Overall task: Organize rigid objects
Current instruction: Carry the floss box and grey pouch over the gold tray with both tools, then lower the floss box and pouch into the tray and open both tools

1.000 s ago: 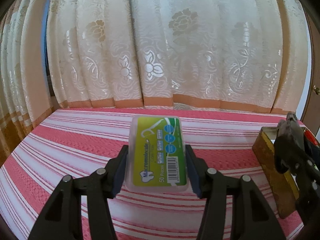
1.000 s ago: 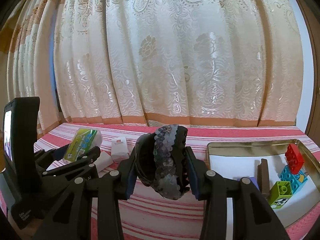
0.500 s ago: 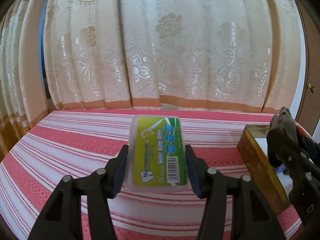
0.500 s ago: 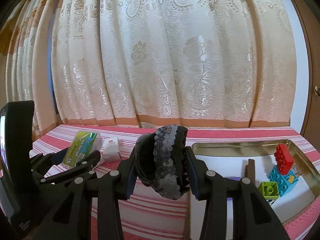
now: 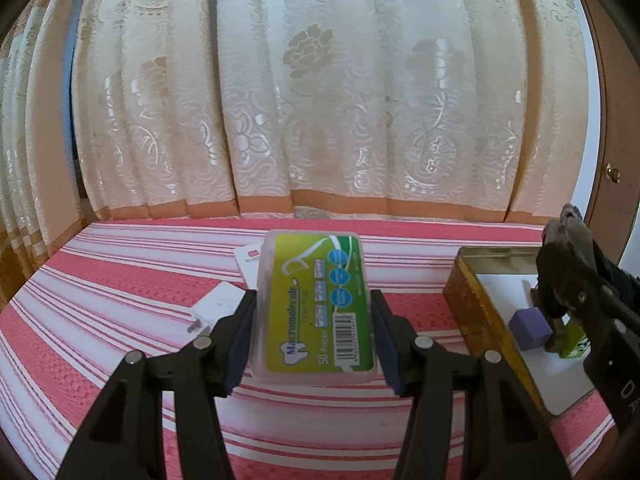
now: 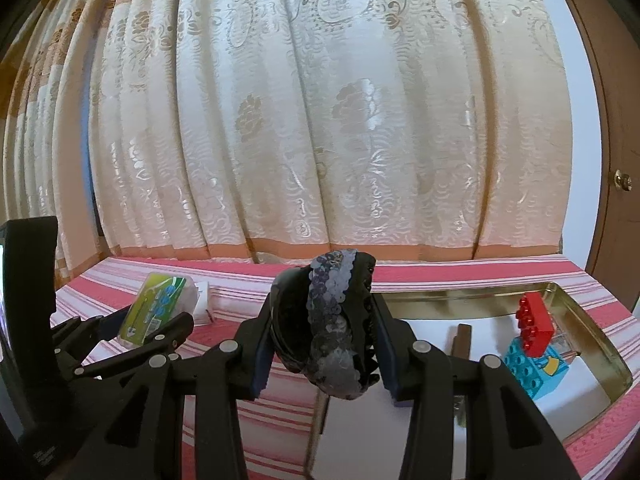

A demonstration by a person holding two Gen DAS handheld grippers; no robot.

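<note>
My left gripper [image 5: 312, 312] is shut on a clear floss-pick box with a green label [image 5: 314, 308], held above the striped cloth; the same box [image 6: 158, 308] shows at the left of the right wrist view. My right gripper [image 6: 322, 336] is shut on a dark sequined hair claw clip [image 6: 328, 320], which hangs over the near left corner of a gold tin tray [image 6: 580, 300]. From the left wrist view the clip [image 5: 568, 264] and right gripper sit at the far right, over the tray [image 5: 480, 312].
The tray holds a red brick [image 6: 534, 322], a blue brick [image 6: 528, 368], a brown stick [image 6: 462, 340], a purple cube [image 5: 530, 328] and a green piece [image 5: 574, 344]. A white charger plug [image 5: 218, 306] and a white card [image 5: 250, 262] lie on the cloth behind the box. Curtains hang close behind.
Both grippers have shifted right with their loads. The tray has come further into both views, and the plug and card now appear behind the floss box.
</note>
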